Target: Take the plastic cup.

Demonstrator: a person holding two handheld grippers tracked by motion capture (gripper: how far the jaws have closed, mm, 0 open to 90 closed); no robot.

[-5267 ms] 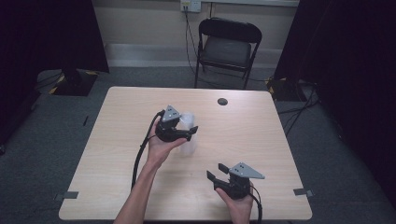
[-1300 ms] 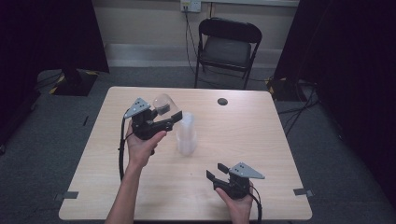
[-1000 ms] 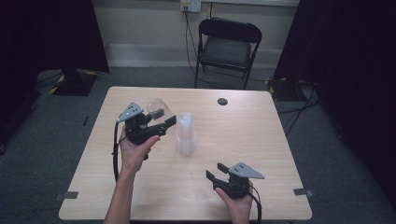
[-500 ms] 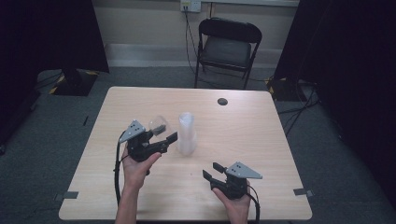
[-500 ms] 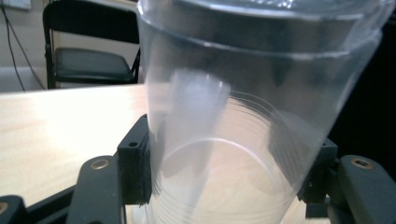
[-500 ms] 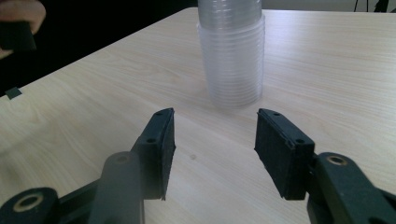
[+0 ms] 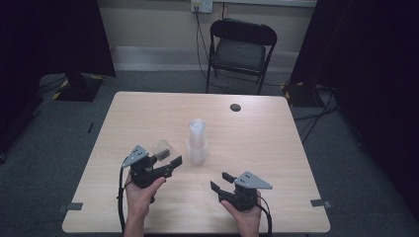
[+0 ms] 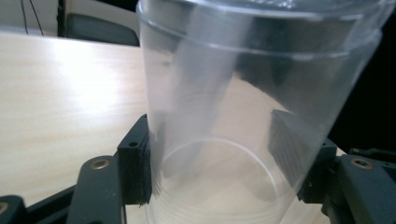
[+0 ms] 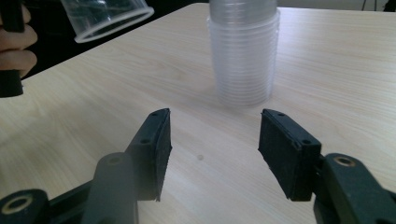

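The left gripper clamps a single clear cup between its pads, carried low over the table, clear of the cup stack at centre. The right gripper rests with jaws spread and nothing between them, aimed at that stack, likely ready to steady it.

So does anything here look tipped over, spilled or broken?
Nothing stands out. The stack of clear plastic cups stands upright on the table, and the left gripper holds one intact clear cup, tilted, above it.
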